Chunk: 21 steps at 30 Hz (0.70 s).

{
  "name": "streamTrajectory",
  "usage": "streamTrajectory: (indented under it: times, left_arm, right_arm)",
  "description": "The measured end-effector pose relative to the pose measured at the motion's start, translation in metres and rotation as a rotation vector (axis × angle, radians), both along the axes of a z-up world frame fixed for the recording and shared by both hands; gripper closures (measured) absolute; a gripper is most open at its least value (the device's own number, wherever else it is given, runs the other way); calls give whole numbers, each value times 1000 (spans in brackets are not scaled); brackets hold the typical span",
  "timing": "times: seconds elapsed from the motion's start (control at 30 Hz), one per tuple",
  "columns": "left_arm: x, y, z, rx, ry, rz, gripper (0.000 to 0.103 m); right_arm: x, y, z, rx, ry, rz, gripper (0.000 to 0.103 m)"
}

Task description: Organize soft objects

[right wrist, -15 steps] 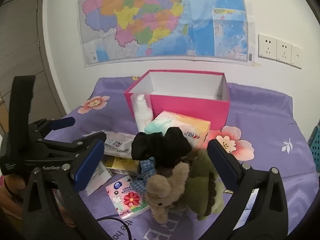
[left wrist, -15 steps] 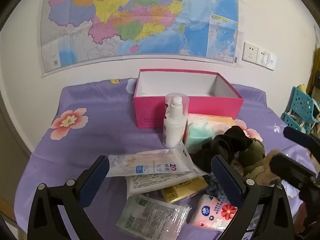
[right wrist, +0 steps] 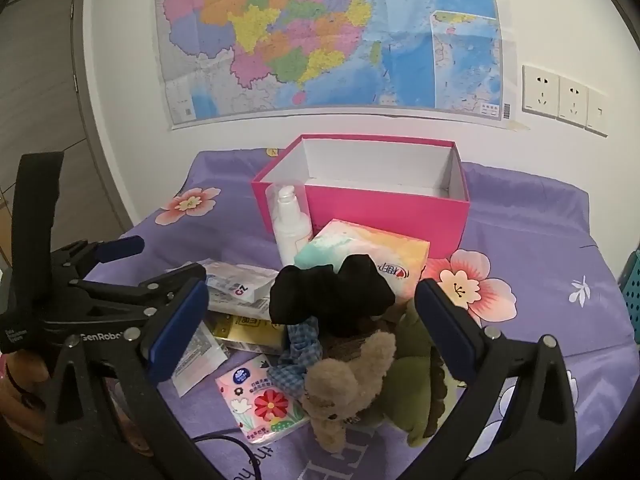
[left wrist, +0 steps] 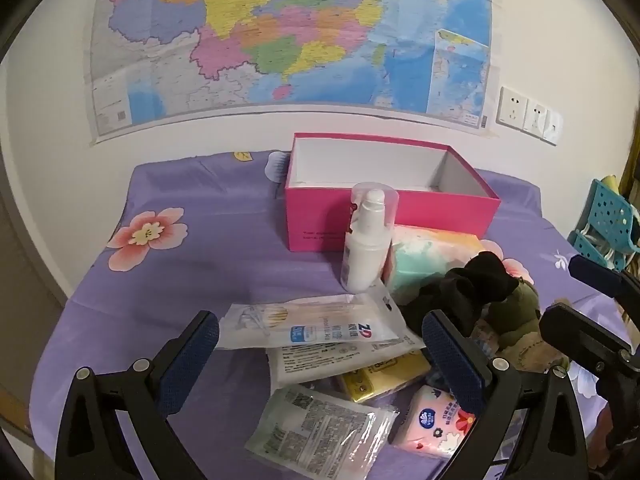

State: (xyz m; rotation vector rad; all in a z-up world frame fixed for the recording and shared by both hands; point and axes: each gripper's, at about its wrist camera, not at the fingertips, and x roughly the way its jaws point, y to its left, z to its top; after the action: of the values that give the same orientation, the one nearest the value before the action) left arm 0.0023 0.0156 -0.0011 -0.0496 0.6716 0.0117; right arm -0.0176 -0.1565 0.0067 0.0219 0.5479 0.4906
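A pile of soft things lies on the purple cloth in front of an open pink box (left wrist: 400, 216) (right wrist: 380, 208). It holds a black scrunchie (right wrist: 332, 292) (left wrist: 468, 284), a blue checked scrunchie (right wrist: 300, 348), a tan plush (right wrist: 344, 384), a green plush (right wrist: 416, 360) (left wrist: 516, 312), a tissue box (right wrist: 376, 256) (left wrist: 424, 256) and a pink tissue pack (right wrist: 260, 400) (left wrist: 432, 424). My left gripper (left wrist: 320, 356) is open above flat packets (left wrist: 316, 324). My right gripper (right wrist: 312, 324) is open above the plush pile. Both are empty.
A white pump bottle (left wrist: 368, 240) (right wrist: 290, 224) stands before the box. A yellow pack (left wrist: 380, 380) and clear plastic packets (left wrist: 320, 432) lie near the front. A map hangs on the wall. A teal rack (left wrist: 604, 224) stands at the right.
Both grippers have edged slightly forward toward the pile. Nothing was taken or moved.
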Motion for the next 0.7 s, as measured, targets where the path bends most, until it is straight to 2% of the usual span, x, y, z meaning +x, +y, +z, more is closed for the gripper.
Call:
streamTrajectory:
  times: [0.7]
  left_arm:
    - [-2, 0, -1, 1, -8, 1, 0]
  right_arm:
    - [3, 13, 2, -13, 4, 18, 0]
